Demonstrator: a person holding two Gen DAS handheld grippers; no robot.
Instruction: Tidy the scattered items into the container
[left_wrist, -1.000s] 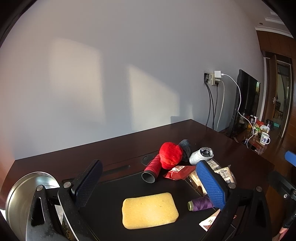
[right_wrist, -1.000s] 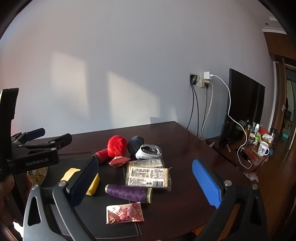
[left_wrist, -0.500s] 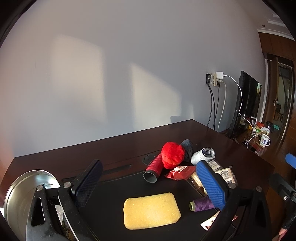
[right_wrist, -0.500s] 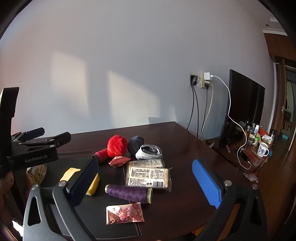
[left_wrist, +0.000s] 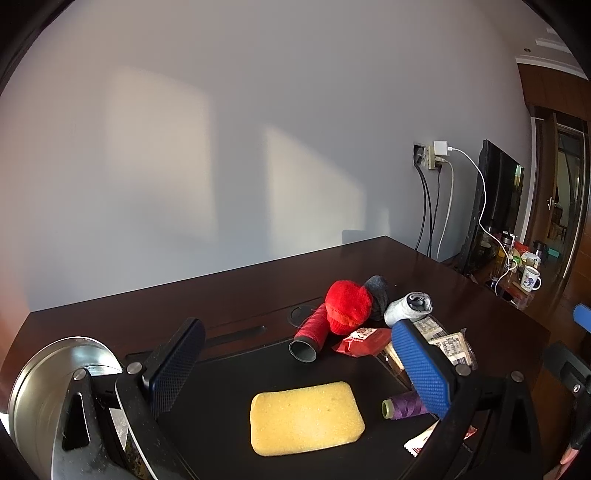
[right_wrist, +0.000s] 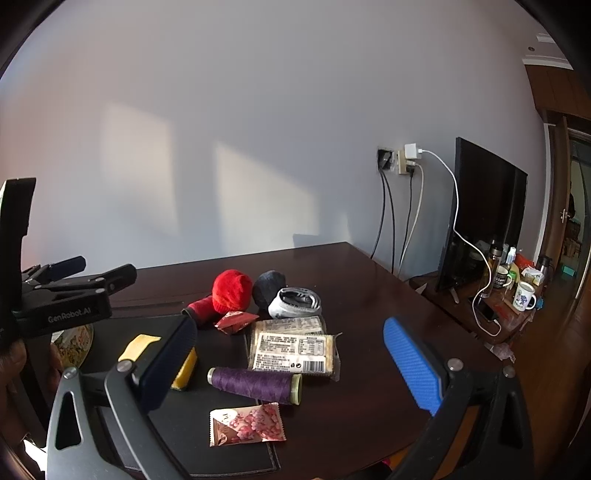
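Observation:
Scattered items lie on a dark wooden table (left_wrist: 229, 295) and a black mat (left_wrist: 221, 391). In the left wrist view a yellow sponge (left_wrist: 306, 417) lies just ahead of my open, empty left gripper (left_wrist: 299, 365). The round metal tin (left_wrist: 44, 384) sits at its left. My right gripper (right_wrist: 291, 363) is open and empty above a purple thread spool (right_wrist: 255, 384), a pink sachet (right_wrist: 247, 424) and cracker packets (right_wrist: 291, 350). Farther back lie a red packet (right_wrist: 236, 321), a red spool (left_wrist: 312, 332), a red sock ball (right_wrist: 231, 290), a dark sock ball (right_wrist: 267, 288) and a white sock roll (right_wrist: 295, 302).
A monitor (right_wrist: 484, 221), wall socket with cables (right_wrist: 402, 162) and a low side table with mugs and bottles (right_wrist: 517, 295) stand to the right beyond the table edge. A person's hand (right_wrist: 11, 365) holds the left gripper (right_wrist: 66, 291) at the left of the right wrist view.
The left wrist view has drifted a little, so the items sit slightly further right in it. Both grippers stay open, and nothing was picked up or moved.

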